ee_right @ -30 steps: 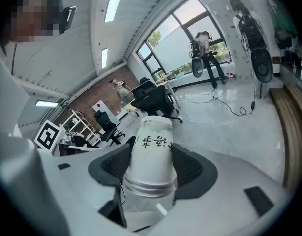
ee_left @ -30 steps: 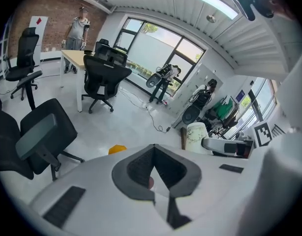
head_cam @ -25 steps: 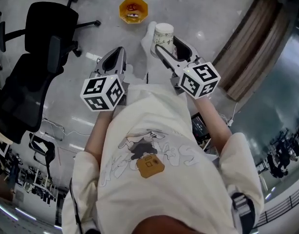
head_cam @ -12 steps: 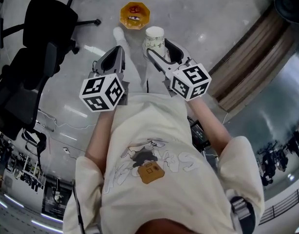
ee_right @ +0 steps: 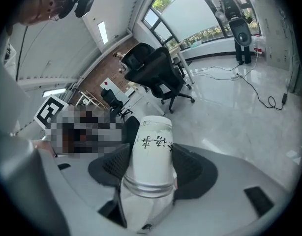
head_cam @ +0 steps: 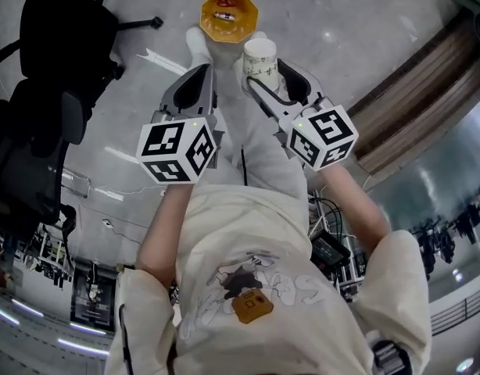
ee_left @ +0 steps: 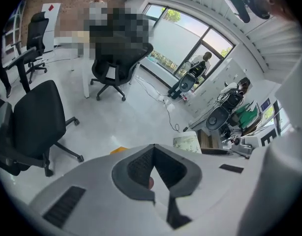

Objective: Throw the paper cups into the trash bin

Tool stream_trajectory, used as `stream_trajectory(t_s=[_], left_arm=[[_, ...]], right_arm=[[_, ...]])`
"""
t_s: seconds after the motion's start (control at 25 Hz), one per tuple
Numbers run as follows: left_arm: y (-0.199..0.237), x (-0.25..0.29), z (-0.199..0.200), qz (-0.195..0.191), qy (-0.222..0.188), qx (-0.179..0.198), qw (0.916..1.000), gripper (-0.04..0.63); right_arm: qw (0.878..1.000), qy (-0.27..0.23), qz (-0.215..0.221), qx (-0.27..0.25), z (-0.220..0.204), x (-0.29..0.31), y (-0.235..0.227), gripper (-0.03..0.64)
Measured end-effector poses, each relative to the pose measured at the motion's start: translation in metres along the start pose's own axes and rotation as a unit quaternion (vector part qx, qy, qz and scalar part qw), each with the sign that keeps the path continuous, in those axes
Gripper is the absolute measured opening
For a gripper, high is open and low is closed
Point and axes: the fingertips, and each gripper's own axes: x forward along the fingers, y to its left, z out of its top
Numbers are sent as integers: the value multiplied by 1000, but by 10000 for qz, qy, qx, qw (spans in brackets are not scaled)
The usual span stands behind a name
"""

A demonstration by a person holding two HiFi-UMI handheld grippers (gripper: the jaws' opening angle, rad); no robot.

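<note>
The right tool [ee_right: 152, 167] pinches a cup [ee_right: 153, 139] between its pads. The cup's long axis runs along the tool, narrow end forward. The left tool [ee_left: 153, 154] is pressed together and carries nothing. In the head view the orange bin [head_cam: 228, 16] stands on the floor, near the cup and at about 11 o'clock from it. The right tool seems the nearer one, so the release probably needs only a short reach forward.

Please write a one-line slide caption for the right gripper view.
Right gripper holds a paper cup between its jaws; black office chair behind.
</note>
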Motion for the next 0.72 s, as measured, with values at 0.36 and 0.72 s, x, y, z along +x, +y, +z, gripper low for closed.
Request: stream_trajectory(t_s=[0.36, 0.72], left_arm=[[56, 72, -23, 13, 364, -40, 9993, 6], [108, 154, -54, 223, 524, -166, 9982, 6]], right_arm=[[9996, 246, -136, -53, -28, 77, -43, 279], [9983, 442, -366, -17, -65, 161, -99, 279]])
